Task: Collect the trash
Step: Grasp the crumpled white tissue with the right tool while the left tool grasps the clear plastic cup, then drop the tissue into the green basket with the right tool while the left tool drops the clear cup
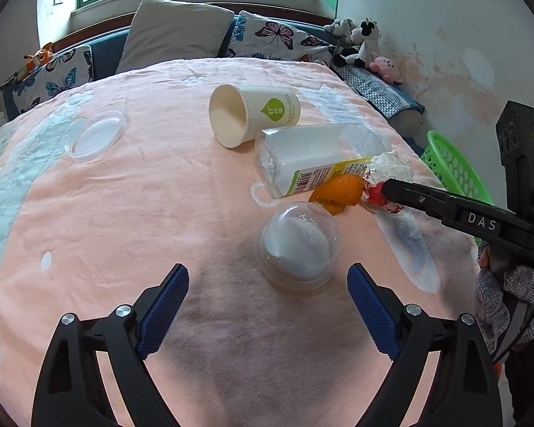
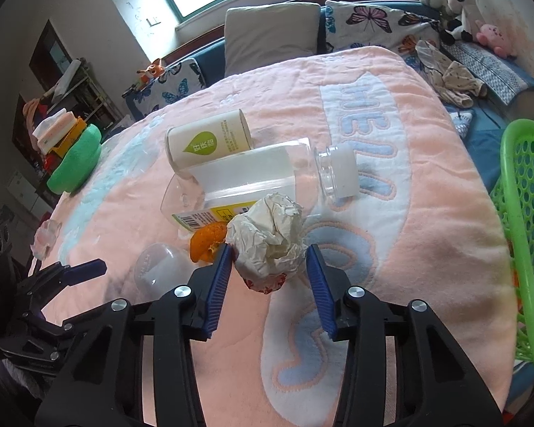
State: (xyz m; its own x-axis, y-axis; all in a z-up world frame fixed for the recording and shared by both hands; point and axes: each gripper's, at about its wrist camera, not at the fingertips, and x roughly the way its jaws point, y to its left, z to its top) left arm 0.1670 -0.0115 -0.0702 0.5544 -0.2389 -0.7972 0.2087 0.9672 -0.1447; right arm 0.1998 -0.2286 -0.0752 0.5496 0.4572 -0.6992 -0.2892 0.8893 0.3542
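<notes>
We note the right gripper (image 2: 270,267) has its jaws closed against the crumpled white paper wrapper (image 2: 267,242) on the pink blanket (image 2: 427,213); left gripper (image 1: 267,281), jaws apart, is nearer the clear plastic dome lid (image 1: 297,245).

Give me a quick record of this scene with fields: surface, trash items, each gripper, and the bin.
surface: pink blanket on a bed
trash: paper cup on its side; clear bottle lying beside it; orange peel; crumpled paper ball; clear dome lid; flat clear lid
left gripper: open, nothing held, dome lid just ahead
right gripper: pads around the paper ball, contact unclear
bin: green basket at the bed's edge
</notes>
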